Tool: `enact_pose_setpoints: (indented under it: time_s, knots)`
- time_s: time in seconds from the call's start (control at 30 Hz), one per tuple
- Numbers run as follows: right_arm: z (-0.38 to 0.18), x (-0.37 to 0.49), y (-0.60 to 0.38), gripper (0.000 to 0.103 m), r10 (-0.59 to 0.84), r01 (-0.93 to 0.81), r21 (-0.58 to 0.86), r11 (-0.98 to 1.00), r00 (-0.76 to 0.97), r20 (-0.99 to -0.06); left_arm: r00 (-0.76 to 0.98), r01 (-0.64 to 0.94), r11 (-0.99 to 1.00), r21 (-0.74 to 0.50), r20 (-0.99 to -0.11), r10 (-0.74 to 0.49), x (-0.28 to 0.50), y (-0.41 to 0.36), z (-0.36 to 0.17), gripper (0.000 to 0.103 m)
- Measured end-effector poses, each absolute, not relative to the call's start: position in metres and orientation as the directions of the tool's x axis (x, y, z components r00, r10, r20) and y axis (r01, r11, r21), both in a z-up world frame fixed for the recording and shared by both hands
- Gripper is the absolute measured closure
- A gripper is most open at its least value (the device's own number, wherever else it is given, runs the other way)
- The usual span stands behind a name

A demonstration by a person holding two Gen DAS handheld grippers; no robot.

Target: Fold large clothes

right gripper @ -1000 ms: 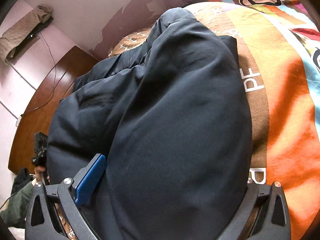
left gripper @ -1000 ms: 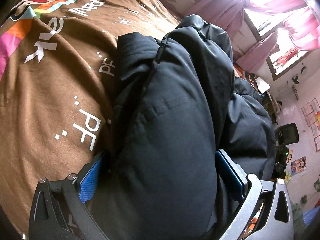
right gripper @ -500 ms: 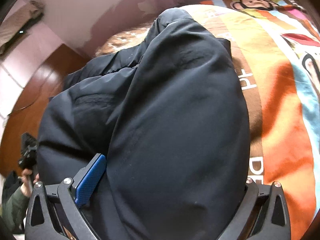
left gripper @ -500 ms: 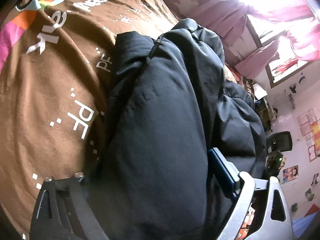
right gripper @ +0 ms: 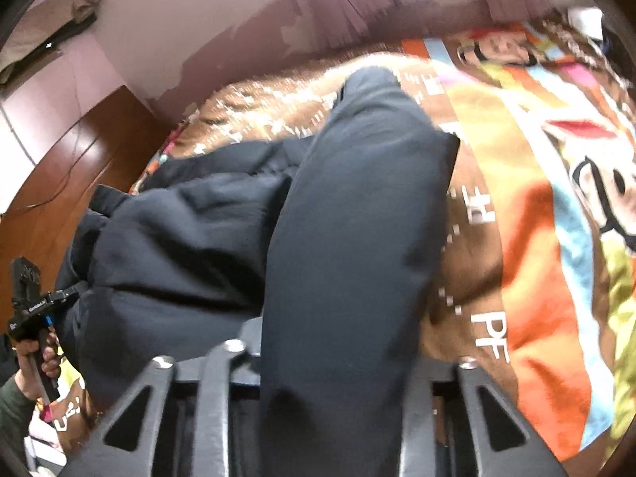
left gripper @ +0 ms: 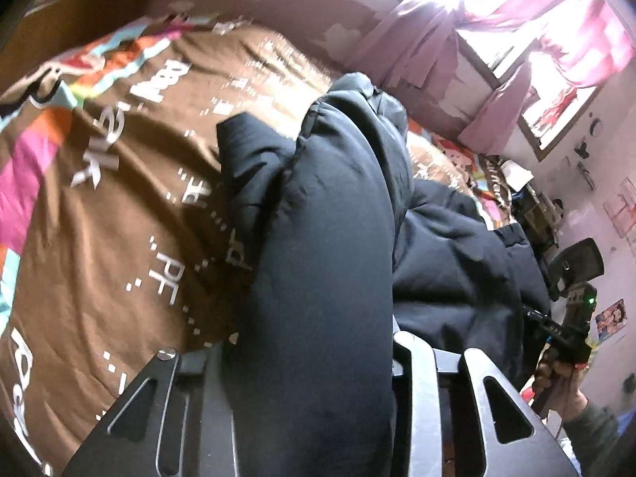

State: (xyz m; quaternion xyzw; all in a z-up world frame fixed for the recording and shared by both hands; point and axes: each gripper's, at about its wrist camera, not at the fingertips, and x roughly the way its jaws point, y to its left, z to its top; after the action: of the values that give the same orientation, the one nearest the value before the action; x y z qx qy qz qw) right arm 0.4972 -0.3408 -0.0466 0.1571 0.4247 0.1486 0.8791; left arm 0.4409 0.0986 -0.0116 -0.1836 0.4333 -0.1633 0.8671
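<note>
Left wrist view: left gripper [left gripper: 314, 361] clamped on dark padded jacket [left gripper: 330, 238], jaws just closed; right gripper [right gripper: 338, 353] likewise. Jacket's long axis runs straight ahead of both across the bedspread [left gripper: 99, 238].

Right gripper [right gripper: 342, 357] low in frame, its jaws having just closed onto a thick fold of the dark padded jacket [right gripper: 357, 218]; the fabric bulges up between the black finger frames and hides the pads. The fold runs away from the camera as a raised ridge; the rest of the jacket lies bunched to the left on the bedspread [right gripper: 548, 278], brown with white lettering and orange, blue and yellow stripes. Far left edge: a hand [right gripper: 37, 353] grips the handle of the other gripper [right gripper: 30, 302], its jaws unseen. Wooden headboard [right gripper: 67, 175] behind. Some motion blur.
</note>
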Motion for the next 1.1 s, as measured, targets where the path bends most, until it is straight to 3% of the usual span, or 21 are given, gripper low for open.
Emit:
enact_pose_setpoints:
  time_s: [0.23,0.5,0.63,0.77,0.9,1.03,1.1]
  knots:
    - [0.006,0.496,-0.312,0.082,0.450,-0.266,0.375,0.888,0.672,-0.588,0.657,0.194,0.893,-0.407,-0.622,-0.426,0.434,0.093,0.034,0.078]
    - [0.054,0.503,-0.258,0.082,0.537,-0.426,0.334,0.841,0.736,-0.412,0.786,0.112,0.904,-0.413,-0.520,-0.335,0.428,0.144,0.078,0.078]
    - [0.043,0.530,-0.239,0.082,0.561,-0.435,0.370,0.821,0.732,-0.386,0.786,0.010,0.902,-0.432,-0.554,-0.274,0.444,0.169,0.061,0.078]
    - [0.001,0.561,-0.220,0.082,0.546,-0.368,0.419,0.830,0.689,-0.477,0.741,-0.120,0.900,-0.420,-0.641,-0.201,0.460,0.182,0.019,0.077]
    - [-0.038,0.580,-0.227,0.075,0.476,-0.239,0.448,0.862,0.685,-0.552,0.731,-0.153,0.880,-0.450,-0.650,-0.205,0.464,0.193,0.000,0.072]
    - [-0.049,0.586,-0.242,0.064,0.465,-0.195,0.466,0.863,0.666,-0.583,0.720,-0.171,0.891,-0.421,-0.670,-0.178,0.467,0.199,-0.006,0.056]
    - [-0.052,0.586,-0.243,0.039,0.415,-0.166,0.420,0.892,0.667,-0.618,0.708,-0.206,0.884,-0.420,-0.688,-0.162,0.469,0.202,-0.009,0.042]
